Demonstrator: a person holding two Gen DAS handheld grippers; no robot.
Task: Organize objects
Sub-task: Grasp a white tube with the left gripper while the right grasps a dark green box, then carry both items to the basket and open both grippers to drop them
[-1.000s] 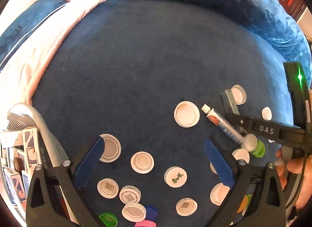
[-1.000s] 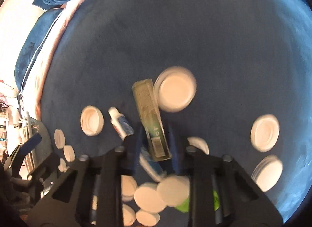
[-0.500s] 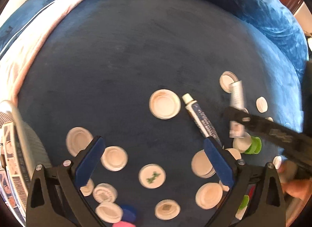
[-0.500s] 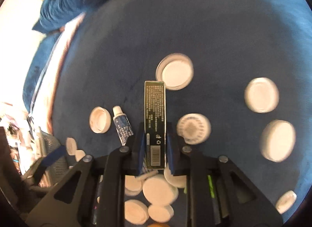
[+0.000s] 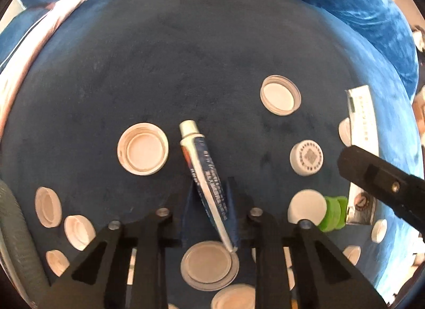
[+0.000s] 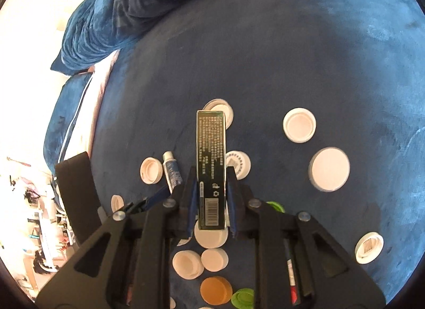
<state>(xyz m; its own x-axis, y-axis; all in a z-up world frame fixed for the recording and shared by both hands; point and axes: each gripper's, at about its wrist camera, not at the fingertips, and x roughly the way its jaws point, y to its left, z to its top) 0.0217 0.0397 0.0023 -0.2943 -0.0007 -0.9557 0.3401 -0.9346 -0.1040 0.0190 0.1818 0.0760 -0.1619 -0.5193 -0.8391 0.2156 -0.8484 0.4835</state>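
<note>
My left gripper [image 5: 210, 189] is shut on a white and blue tube [image 5: 204, 173] with a white cap, which points away from me over the blue velvet surface [image 5: 159, 56]. My right gripper [image 6: 211, 180] is shut on a long dark box [image 6: 211, 160] with white print and a barcode, held above the surface. The box also shows at the right of the left wrist view [image 5: 362, 133], and the tube at the left of the right wrist view [image 6: 172, 171]. Many white bottle caps lie scattered around both grippers.
White caps [image 5: 143, 148] [image 5: 280, 95] [image 6: 299, 124] [image 6: 329, 168] lie on the velvet. A green cap [image 5: 332, 213], an orange cap [image 6: 215, 290] and a red pen [image 6: 290, 269] lie near me. Rumpled blue bedding [image 6: 111, 17] lies at the far edge. A grey basket [image 5: 13, 229] stands at left.
My left gripper has moved forward and closed on the tube, which was lying free between its open fingers. My right gripper has lifted the dark box and swung right.
</note>
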